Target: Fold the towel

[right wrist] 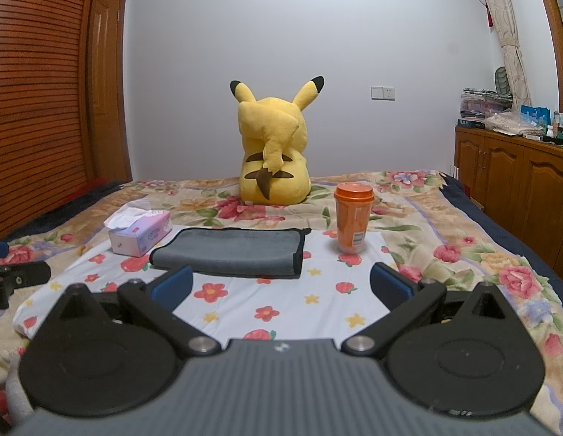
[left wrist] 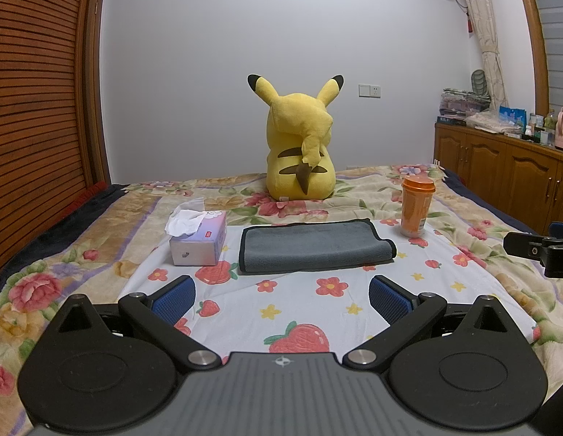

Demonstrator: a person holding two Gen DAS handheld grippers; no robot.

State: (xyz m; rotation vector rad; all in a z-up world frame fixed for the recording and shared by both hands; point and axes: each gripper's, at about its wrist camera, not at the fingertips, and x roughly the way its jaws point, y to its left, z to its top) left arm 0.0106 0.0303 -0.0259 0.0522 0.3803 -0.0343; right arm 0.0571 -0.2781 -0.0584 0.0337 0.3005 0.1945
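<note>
Towel, grey with dark edging, lies folded flat on the white printed cloth covering the bed. Tissue box sits just left of it; orange cup stands upright to its right. Plush toy sits behind. Left gripper and right gripper both have fingers spread wide, holding nothing, short of the towel.

One towel (folded), one tissue box, one cup, one plush.

Grey black-edged towel, folded flat on bedsheet
</note>
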